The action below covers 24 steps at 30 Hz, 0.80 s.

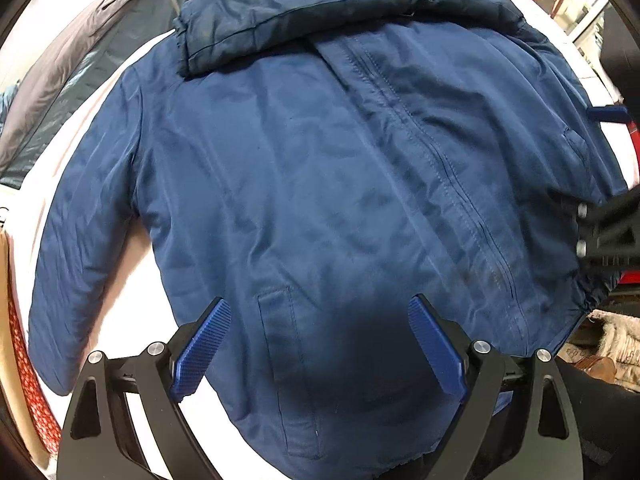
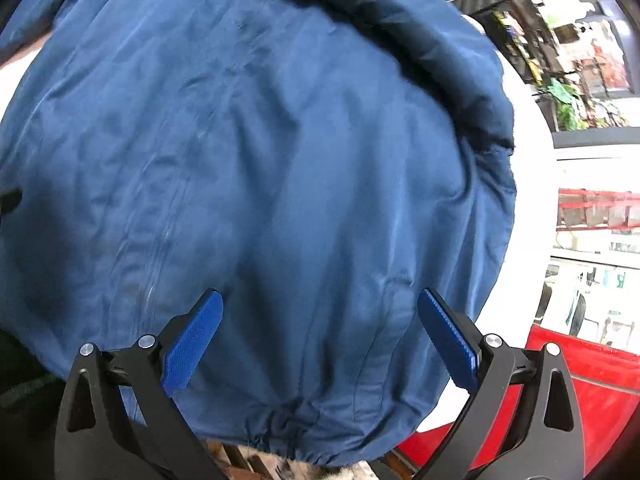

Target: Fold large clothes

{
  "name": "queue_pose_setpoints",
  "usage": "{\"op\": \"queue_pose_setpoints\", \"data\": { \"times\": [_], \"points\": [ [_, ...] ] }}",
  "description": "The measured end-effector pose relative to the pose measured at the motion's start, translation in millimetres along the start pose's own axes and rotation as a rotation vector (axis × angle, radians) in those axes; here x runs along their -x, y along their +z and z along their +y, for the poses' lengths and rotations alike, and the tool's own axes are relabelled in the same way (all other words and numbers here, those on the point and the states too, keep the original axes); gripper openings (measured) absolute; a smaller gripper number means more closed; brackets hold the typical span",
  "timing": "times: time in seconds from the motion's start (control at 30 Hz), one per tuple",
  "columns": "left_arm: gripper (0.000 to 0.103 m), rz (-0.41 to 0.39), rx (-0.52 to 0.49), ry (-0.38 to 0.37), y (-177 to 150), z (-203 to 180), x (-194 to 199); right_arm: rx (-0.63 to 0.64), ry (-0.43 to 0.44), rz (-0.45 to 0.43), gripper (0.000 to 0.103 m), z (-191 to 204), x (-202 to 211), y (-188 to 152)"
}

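A large navy blue jacket (image 1: 304,168) lies spread front-up on a white table (image 1: 100,96), zipper closed, hood (image 1: 320,12) folded down at the far end. One sleeve (image 1: 80,208) runs down the left side. My left gripper (image 1: 319,308) hovers open above the hem, beside a front pocket (image 1: 280,344), holding nothing. In the right wrist view the same jacket (image 2: 256,168) fills the frame, its gathered hem (image 2: 288,432) at the table edge. My right gripper (image 2: 320,300) is open over the lower right panel. The right gripper's black body (image 1: 608,232) shows at the left view's right edge.
Grey and teal garments (image 1: 60,92) lie at the far left of the table. A red-patterned cloth (image 1: 32,392) hangs at the left edge. A red object (image 2: 580,380) sits below the table's right side, with shelves (image 2: 580,60) beyond. A woven basket (image 1: 612,344) sits near the hem.
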<state>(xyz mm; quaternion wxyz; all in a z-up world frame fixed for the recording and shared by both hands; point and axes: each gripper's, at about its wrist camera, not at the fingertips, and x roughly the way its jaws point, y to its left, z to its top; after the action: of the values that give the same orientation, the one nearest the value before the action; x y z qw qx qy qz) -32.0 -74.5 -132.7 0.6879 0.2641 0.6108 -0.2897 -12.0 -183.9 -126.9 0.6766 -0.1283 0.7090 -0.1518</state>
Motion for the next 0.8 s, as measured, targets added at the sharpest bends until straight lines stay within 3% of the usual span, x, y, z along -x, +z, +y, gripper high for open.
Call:
{"op": "queue_pose_setpoints", "data": {
  "times": [0.2, 0.4, 0.67, 0.8],
  "points": [
    [0.088, 0.017, 0.005, -0.004, 11.9, 0.3, -5.7, -0.205, 0.025, -0.037, 0.096, -58.7, -16.0, 34.1],
    [0.088, 0.037, 0.003, 0.000, 29.9, 5.3, -17.0, -0.347, -0.032, -0.109, 0.095, -120.4, -31.8, 66.7],
    [0.088, 0.059, -0.010, 0.021, 53.9, 6.5, -25.7, -0.368, -0.057, -0.064, 0.068, -161.3, -87.1, 96.5],
    [0.088, 0.036, -0.001, 0.032, 70.2, 18.4, -29.8, -0.504, 0.060, -0.078, 0.050, -184.6, -102.9, 94.0]
  ]
}}
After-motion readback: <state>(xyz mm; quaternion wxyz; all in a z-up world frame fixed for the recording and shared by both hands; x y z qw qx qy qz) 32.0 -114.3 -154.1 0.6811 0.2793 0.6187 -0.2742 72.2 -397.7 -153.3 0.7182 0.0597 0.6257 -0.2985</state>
